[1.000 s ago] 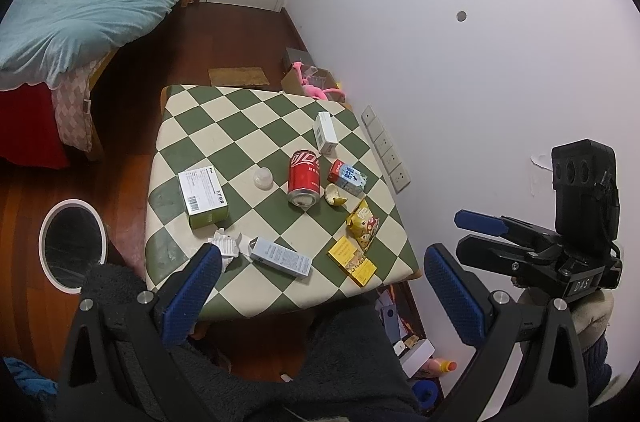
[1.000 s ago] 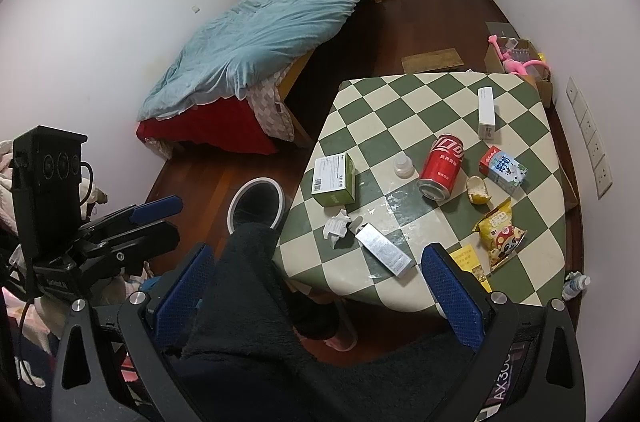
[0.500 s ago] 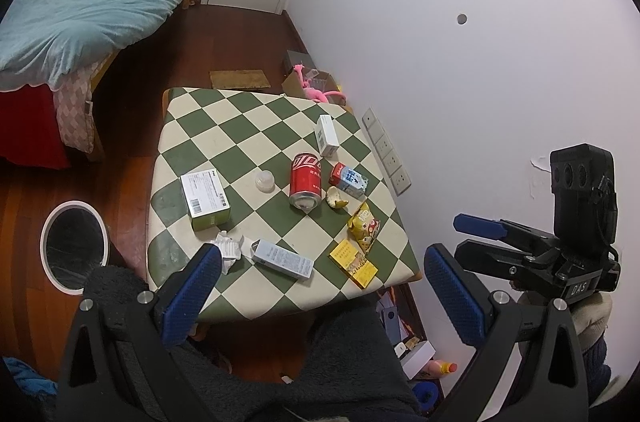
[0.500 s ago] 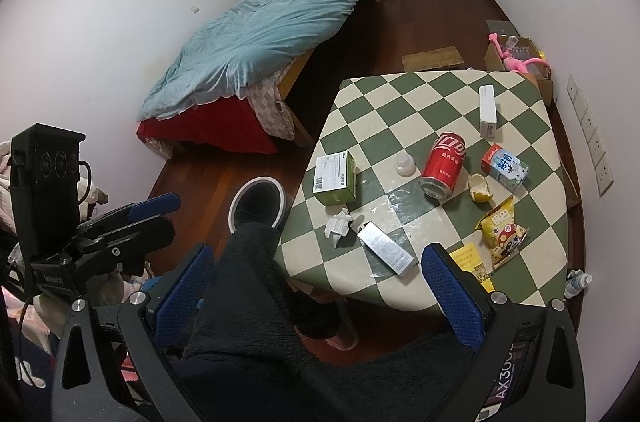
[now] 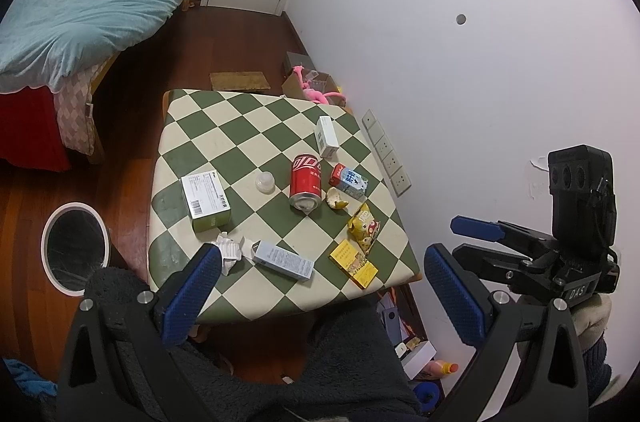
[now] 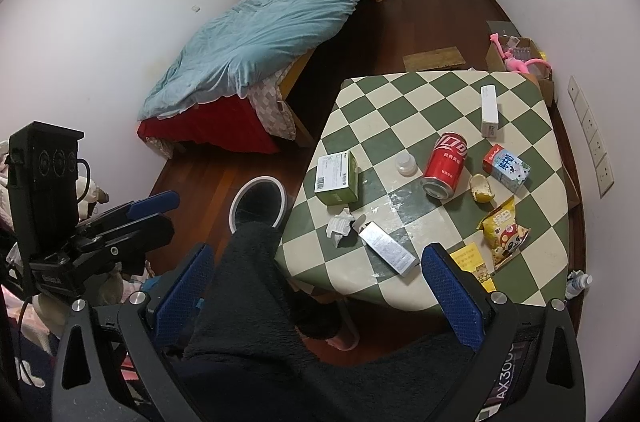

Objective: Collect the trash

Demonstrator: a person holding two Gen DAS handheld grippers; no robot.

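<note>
- One bed [image 6: 264, 22] with a pale blue quilt is seen at 11 o'clock from the table.
- One table [image 5: 224, 134] with a green and cream checked top is seen in the middle of both views; all the trash lies on it.
- One bin [image 5: 76, 248], round with a white rim and a dark inside, is set on the wood floor just beside the table's edge at 9 o'clock.
- Two tongs are seen: the left gripper [image 5: 320, 286] is held wide, with nothing between its blue pads, above the near table edge; the right gripper [image 6: 318, 286] is likewise spread wide and holds nothing.
- One green and white box [image 5: 206, 196] is laid flat at 9 o'clock on the top.
- One long silver carton [image 5: 284, 260] is laid at 6 o'clock, just beside one crumpled white paper [image 5: 230, 250].
- One red can [image 5: 306, 180] is stood upright near the centre.
- One white box [image 5: 326, 136] is laid at 1 o'clock.
- One small red and blue milk carton [image 5: 349, 180] is laid at 3 o'clock of the can.
- One yellow snack bag [image 5: 363, 226] and one flat yellow packet [image 5: 354, 262] are found at 4 o'clock.
- One piece of yellow peel [image 5: 335, 199] is set between can and milk carton.
- One small clear cup [image 5: 265, 181] is stood at 9 o'clock of the can.
</note>
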